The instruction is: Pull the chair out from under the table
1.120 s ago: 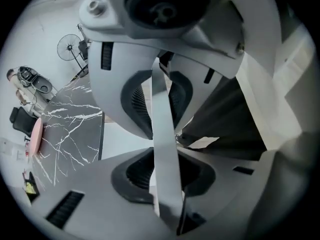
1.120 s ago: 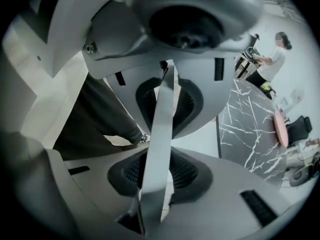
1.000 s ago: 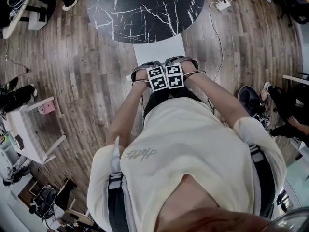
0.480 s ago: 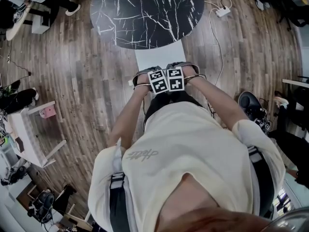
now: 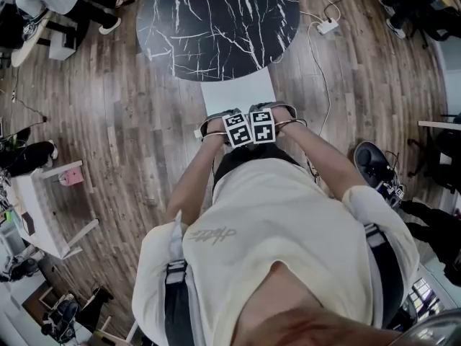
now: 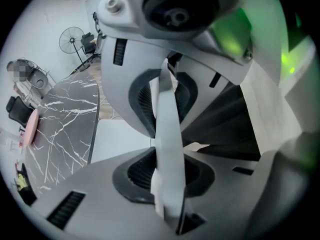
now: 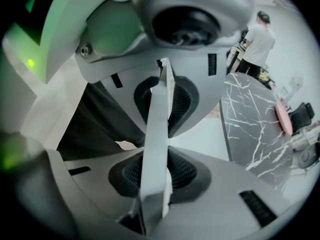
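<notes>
Clamping the chair's backrest [image 6: 169, 189], left gripper [image 6: 165, 134] and just-tightened right gripper [image 7: 159, 134] have its seat [image 5: 238, 96] farther from the marble table [image 5: 216, 27] ahead: nearly free.

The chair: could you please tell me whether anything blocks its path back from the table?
Only the person holding it, who stands right behind the chair; the floor under them is hidden.

light: bright, even indoor | fisheye: edges bent, corners black | green glare close-up
</notes>
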`<state>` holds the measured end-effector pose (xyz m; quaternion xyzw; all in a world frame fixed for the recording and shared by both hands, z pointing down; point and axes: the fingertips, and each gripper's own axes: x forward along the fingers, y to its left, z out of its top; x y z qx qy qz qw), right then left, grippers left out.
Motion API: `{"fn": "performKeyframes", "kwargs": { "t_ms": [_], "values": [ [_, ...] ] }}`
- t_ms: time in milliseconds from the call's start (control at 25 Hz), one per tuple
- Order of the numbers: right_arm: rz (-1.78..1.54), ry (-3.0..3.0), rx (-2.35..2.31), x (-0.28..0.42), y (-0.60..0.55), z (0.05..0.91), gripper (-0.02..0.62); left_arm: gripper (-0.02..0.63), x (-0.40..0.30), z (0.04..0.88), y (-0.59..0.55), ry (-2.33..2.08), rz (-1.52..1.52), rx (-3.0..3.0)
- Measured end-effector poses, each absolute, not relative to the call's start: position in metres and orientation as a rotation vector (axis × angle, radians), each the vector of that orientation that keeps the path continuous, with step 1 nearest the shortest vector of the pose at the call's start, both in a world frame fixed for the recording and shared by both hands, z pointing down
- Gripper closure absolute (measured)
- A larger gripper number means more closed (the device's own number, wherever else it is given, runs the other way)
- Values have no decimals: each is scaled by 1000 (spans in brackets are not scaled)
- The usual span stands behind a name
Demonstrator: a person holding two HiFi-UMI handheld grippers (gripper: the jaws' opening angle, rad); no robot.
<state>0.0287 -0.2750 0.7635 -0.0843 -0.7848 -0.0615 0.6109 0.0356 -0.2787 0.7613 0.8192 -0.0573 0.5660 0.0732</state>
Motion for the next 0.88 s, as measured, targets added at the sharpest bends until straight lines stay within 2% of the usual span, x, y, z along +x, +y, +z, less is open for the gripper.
{"fn": "performKeyframes", "kwargs": {
  "t_ms": [880],
  "values": [
    [-134,-1809,-224,55,-194,759,511,512,60,760,-197,-130,1679,2409]
  ]
}}
